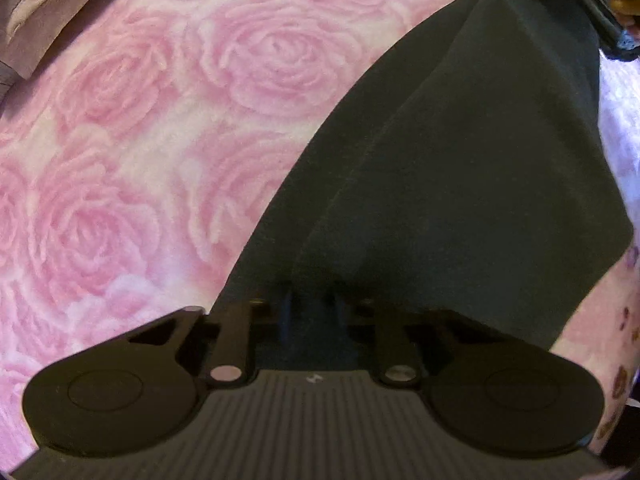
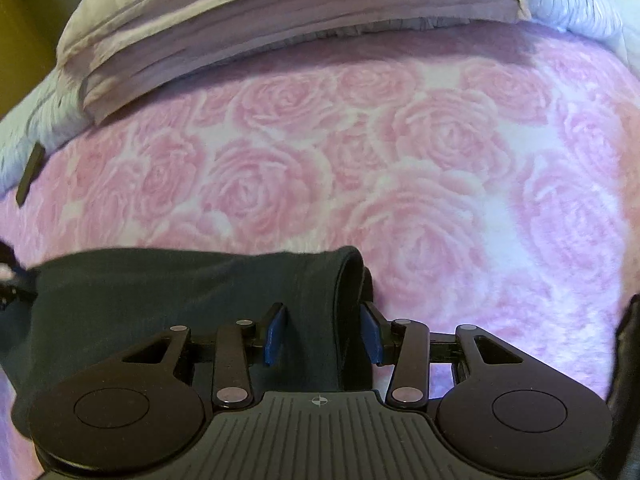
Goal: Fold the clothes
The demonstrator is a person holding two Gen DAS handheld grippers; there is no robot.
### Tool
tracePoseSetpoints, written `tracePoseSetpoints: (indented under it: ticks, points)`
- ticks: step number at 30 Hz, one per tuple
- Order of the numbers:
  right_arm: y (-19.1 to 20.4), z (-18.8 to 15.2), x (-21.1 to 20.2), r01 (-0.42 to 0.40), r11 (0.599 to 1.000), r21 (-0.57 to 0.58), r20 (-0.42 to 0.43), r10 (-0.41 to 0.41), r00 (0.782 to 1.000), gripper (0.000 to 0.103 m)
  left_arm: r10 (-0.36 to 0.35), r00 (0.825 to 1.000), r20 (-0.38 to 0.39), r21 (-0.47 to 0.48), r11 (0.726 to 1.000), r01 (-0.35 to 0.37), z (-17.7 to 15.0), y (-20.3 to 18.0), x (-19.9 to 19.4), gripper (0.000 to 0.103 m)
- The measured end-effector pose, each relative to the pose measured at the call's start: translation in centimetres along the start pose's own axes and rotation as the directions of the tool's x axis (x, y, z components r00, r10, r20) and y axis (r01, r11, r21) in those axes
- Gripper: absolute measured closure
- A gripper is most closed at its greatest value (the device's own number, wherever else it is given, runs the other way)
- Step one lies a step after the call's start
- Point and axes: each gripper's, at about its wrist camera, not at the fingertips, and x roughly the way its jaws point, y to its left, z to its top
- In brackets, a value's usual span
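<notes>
No readable text, label, brand or number appears in either view; only a small round crosshair mark [image 2: 319,401] sits behind the right tongs.

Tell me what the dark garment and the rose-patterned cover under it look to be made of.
Dark garment: looks like soft matte knit, probably cotton jersey; it drapes limply and shows a fine weave. Rose cover: looks like plush fleece; fuzzy, embossed pile.
</notes>
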Motion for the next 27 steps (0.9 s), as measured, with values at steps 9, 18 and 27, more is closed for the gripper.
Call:
tracePoseSetpoints:
  ticks: [9, 18, 27]
  points:
    - [-0.8, 0.7, -0.8, -0.027, 0.996, 0.089, 0.033, 0.024, 0.999, 0.091, 0.072, 0.989, 0.13, -0.1, 0.993, -0.06, 0.8, 2.1, -3.6, 0.1]
    - [-1.0, 0.1, 0.9, 0.062, 0.995, 0.082, 0.027, -0.064, 0.998, 0.051, 0.144, 0.985, 0.094, -0.233, 0.965, -0.119, -0.3, 2.5, -1.3, 0.082]
    - [2.8, -6.2, -6.2, 0.056, 0.997, 0.062, 0.149, -0.064, 0.987, 0.047, 0.273, 0.958, 0.089, -0.353, 0.908, -0.226, -8.0, 0.6, -8.3, 0.082]
